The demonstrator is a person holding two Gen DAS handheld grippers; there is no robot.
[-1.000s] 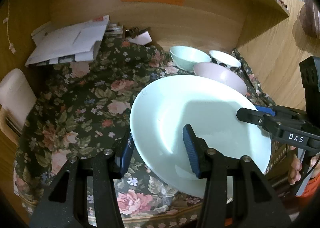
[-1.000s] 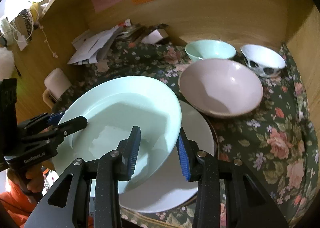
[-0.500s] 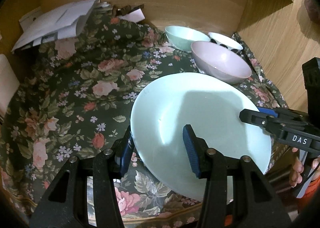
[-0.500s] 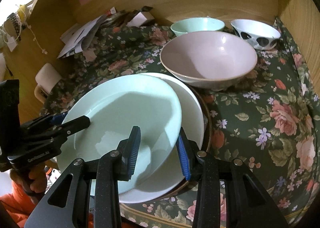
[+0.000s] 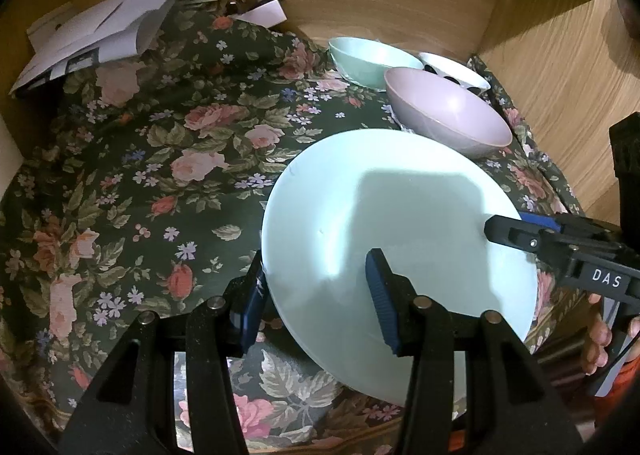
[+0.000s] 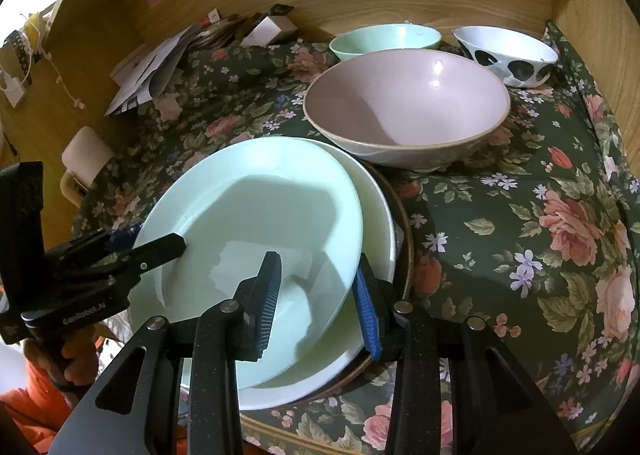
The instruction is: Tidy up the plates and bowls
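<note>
Since the earlier frames both cameras have closed in on the bench, so the bowls loom larger and the mint plate (image 6: 256, 239) has come lower over the stack beneath it. Nearest, at the bottom centre of the right wrist view, the right gripper (image 6: 316, 295) has its jaws clamped across the plate's near-right rim, one pad inside the well, the other outside. At lower left of that view the left gripper (image 6: 160, 245) bites the opposite rim; in its own view the left gripper (image 5: 316, 295) likewise straddles the edge, jaws pinched on the plate. The plate is tilted, and whether it already touches the white plate (image 6: 380, 223) under it cannot be told; that one lies on a dark brown plate (image 6: 404, 251), showing only as a crescent at centre frame. This looks like the final lowering of a stacking step, with release likely next. Just beyond sits the pink bowl (image 6: 404, 111), near the stack's far edge. Farthest, near the wooden back wall at upper centre and upper right, stand the mint bowl (image 6: 384, 40) and the spotted bowl (image 6: 508, 55), not yet nested.
</note>
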